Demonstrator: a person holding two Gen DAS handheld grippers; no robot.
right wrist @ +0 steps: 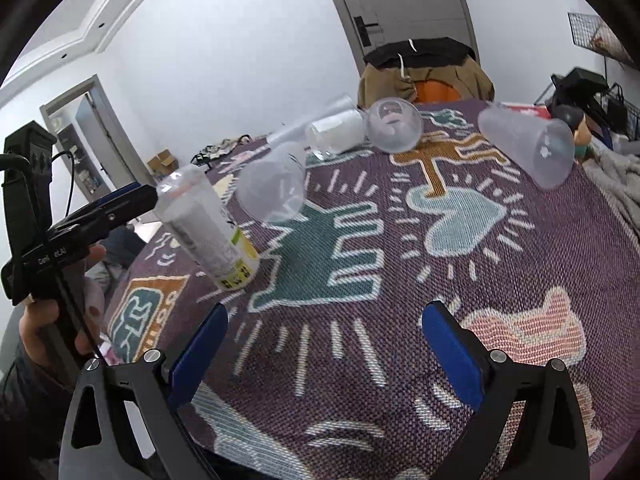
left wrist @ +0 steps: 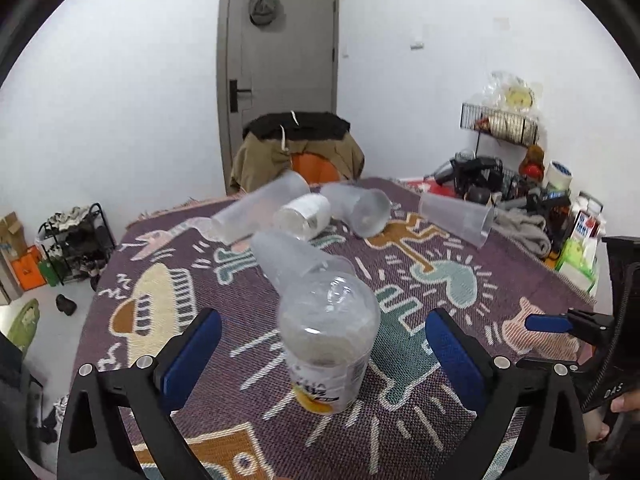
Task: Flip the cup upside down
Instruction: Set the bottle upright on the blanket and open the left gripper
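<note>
**Upended cup between wide-spread left pads**

Blue-padded left gripper (left wrist: 322, 356) sits nearest, jaws spread wide, holding nothing. Between the pads stands the clear plastic cup (left wrist: 327, 344): base up, mouth down on the cloth, yellow-and-white label band at its lower end, gaps on both sides. Whether a pad touches it, cannot tell from the right wrist view, where the cup (right wrist: 208, 226) leans in the fisheye beside the left gripper's tip.

Right gripper (right wrist: 324, 350) also wide open, empty, hovering over bare cloth well apart from the cup.

Woven tablecloth (left wrist: 436, 276), coarse knit, purple with cartoon figures; open room in front and to the right.

Beyond the cup: frosted tumbler (left wrist: 294, 262) on its side just behind it, then a cluster of translucent cups (left wrist: 304, 210) lying down, another tumbler (left wrist: 456, 216) apart toward the cluttered right edge.
</note>
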